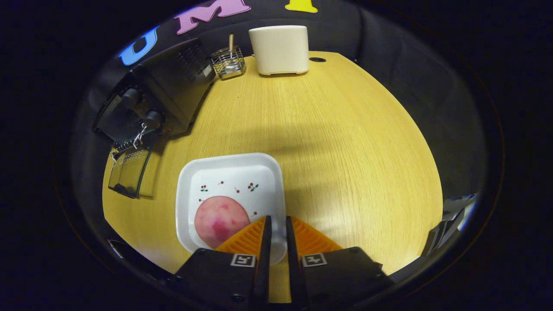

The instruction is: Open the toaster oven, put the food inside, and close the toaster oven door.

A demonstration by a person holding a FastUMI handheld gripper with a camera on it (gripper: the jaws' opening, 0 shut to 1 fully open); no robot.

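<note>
Staged kitchen setup in a recording booth, not a real home. Wood-grain counter (328, 142) w/ rounded edge, black cloth wall behind. Kitchen props: black toaster oven (160, 93) w/ door down, white square plate (229, 172) w/ round pink food (218, 220), wire utensil caddy (228, 62), white container (280, 49).

My one cam rides on the gripper (276, 224), looking fwd along my fingers and steeply down at the table (328, 129) from above. Plate (229, 172) sits close, just ahead w/ its near edge under the fingertips. Oven (160, 90) is farther off to the left, white box (280, 48) at the far edge.
</note>
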